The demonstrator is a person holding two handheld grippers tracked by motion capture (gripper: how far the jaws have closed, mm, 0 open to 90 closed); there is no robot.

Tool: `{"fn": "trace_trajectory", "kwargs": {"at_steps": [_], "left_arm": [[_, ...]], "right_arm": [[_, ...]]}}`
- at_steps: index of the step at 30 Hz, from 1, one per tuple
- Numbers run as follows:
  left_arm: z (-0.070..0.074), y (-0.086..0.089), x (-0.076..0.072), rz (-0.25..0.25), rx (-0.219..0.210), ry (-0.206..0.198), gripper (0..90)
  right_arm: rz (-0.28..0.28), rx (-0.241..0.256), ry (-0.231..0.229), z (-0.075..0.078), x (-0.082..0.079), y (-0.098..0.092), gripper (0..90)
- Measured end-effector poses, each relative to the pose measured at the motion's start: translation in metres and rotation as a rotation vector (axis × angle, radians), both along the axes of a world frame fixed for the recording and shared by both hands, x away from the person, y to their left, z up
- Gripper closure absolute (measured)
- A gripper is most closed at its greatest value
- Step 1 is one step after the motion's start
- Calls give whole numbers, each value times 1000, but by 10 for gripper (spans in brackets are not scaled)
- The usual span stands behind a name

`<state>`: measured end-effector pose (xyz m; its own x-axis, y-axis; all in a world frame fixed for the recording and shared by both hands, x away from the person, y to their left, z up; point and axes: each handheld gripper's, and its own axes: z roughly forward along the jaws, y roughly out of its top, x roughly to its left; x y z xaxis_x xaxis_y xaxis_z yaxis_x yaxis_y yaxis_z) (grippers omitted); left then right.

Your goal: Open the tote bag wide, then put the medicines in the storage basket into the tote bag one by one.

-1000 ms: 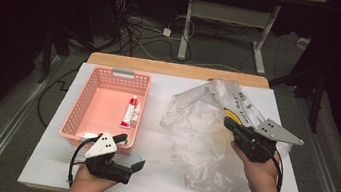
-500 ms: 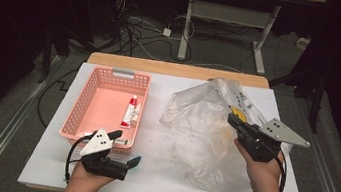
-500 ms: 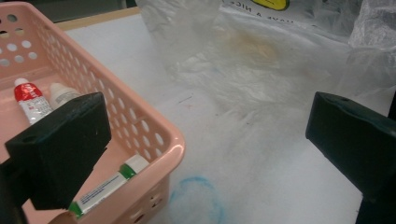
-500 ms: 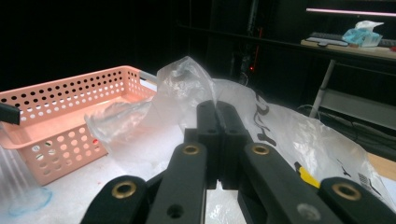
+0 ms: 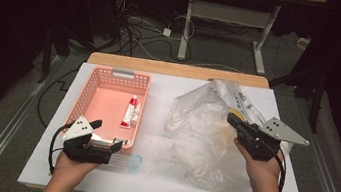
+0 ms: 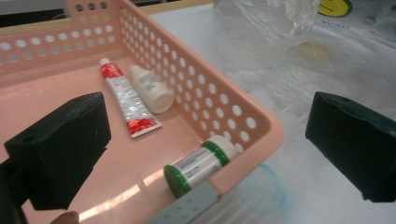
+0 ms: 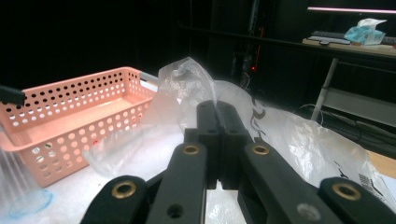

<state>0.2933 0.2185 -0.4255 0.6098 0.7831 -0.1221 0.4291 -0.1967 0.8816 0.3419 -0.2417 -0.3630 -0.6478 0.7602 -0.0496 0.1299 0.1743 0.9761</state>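
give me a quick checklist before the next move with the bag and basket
1. Left gripper open and free: ok, jaws wide apart, nothing between them.
2. Bottle inside the basket: ok, lying on its side by the near corner.
3. Tube and white bottle in the basket: ok, side by side on its floor.
4. Right gripper holding the bag: ok, jaws shut with plastic pinched at the tips.
5. More items left in the bag: cannot tell, something yellow shows through the plastic but it is unclear.
6. Bag mouth open for reaching in: cannot tell.
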Motion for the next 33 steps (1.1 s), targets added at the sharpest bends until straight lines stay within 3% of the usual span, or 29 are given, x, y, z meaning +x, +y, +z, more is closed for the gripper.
{"fn": "trace_trajectory", "kwargs": {"at_steps": [7, 15, 22, 33], "left_arm": [[1, 21, 5, 76, 30, 23, 0], [-2, 40, 10, 139, 19, 47, 0], [2, 38, 12, 150, 35, 48, 0], [21, 27, 28, 144, -12, 62, 0]], "right_arm": [[1, 2, 10, -1, 0, -2, 900], [13, 5, 9, -2, 0, -2, 900], [16, 1, 13, -3, 2, -2, 900], [10, 15, 8, -3, 4, -7, 900]]}}
